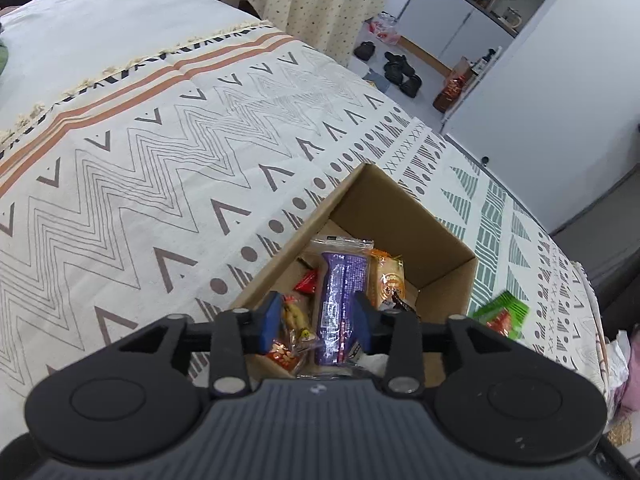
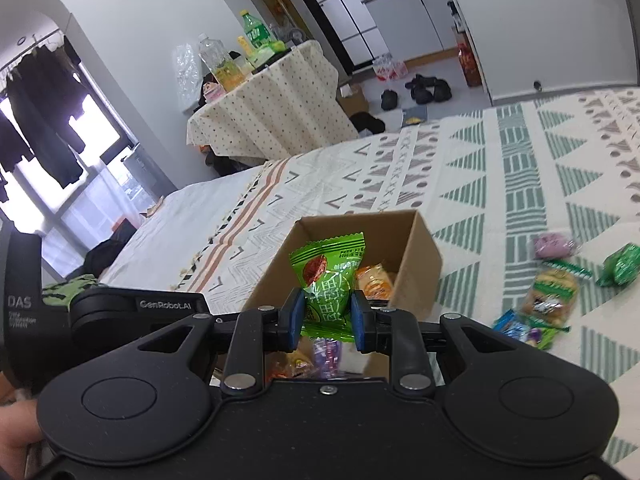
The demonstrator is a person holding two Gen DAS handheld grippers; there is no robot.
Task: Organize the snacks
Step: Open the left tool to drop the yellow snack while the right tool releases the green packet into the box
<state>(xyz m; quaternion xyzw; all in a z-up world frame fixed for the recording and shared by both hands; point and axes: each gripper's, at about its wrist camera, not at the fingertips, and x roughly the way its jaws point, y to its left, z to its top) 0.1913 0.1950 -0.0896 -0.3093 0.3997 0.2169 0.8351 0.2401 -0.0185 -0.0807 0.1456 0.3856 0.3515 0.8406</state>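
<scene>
A brown cardboard box (image 1: 424, 240) stands on the patterned bedspread and holds several snack packs; it also shows in the right wrist view (image 2: 420, 248). My left gripper (image 1: 316, 320) is over the box, its jaws apart, with a purple snack pack (image 1: 340, 296) between them, touching the right pad only. My right gripper (image 2: 326, 316) is shut on a green snack pack (image 2: 328, 276) and holds it over the near end of the box. That green pack shows blurred to the right of the box in the left wrist view (image 1: 502, 314).
Loose snacks lie on the bedspread right of the box: a purple pack (image 2: 554, 245), a green pack (image 2: 622, 266), a biscuit pack (image 2: 554, 292) and a blue pack (image 2: 516, 326). A cloth-covered table (image 2: 272, 112) with bottles stands beyond the bed. Shoes (image 2: 428, 90) lie on the floor.
</scene>
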